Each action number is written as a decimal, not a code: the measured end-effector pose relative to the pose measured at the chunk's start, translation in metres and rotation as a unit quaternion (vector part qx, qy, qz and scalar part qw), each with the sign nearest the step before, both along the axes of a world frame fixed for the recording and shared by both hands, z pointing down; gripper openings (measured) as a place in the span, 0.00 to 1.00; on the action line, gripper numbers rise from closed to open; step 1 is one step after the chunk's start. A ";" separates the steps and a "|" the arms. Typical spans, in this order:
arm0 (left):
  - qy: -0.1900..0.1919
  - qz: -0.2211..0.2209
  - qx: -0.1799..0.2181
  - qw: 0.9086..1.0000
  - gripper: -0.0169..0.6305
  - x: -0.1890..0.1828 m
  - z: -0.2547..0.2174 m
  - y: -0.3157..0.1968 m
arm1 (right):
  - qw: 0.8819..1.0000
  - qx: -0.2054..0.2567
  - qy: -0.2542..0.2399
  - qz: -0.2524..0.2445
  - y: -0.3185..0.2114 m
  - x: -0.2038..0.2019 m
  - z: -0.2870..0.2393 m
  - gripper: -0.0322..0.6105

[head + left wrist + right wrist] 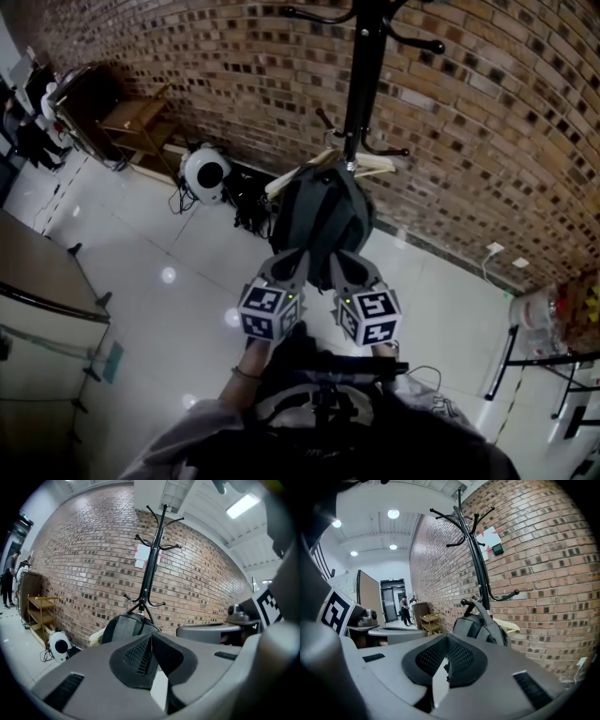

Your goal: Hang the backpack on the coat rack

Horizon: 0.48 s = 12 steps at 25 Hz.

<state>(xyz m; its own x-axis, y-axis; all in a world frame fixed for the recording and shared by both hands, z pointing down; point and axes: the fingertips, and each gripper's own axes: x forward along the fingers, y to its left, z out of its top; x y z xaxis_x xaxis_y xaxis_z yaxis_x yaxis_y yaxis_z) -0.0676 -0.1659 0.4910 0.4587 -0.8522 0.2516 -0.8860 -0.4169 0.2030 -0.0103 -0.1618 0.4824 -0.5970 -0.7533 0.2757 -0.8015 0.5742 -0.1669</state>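
Observation:
A dark grey backpack (319, 217) hangs by its top loop from a low hook of the black coat rack (362, 84), against the brick wall. Just in front of the pack, side by side, are my left gripper (289, 266) and right gripper (347, 268), both apart from it. In the left gripper view the left gripper (150, 640) is shut with nothing between its pads, and the backpack (123, 627) and rack (152, 569) stand beyond. The right gripper (446, 642) is also shut and empty, with the backpack (480, 622) on the rack (474, 550) ahead of it.
A pale wooden hanger (377, 166) rests on the rack behind the pack. A white round appliance (206, 173) with cables and a wooden shelf (136, 122) stand along the wall at left. A desk (37, 272) is at left, a stand with bottles (562, 314) at right.

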 end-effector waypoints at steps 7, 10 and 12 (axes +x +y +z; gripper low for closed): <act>-0.002 -0.015 0.003 1.000 0.04 0.016 0.002 0.021 | 1.000 0.002 0.007 -0.027 0.025 0.011 0.002 0.06; -0.005 -0.015 0.003 1.000 0.04 0.024 0.001 0.026 | 0.999 0.003 0.005 -0.034 0.031 0.016 0.001 0.06; -0.006 -0.017 0.000 1.000 0.04 0.029 0.002 0.031 | 0.999 0.003 0.005 -0.037 0.036 0.018 0.002 0.06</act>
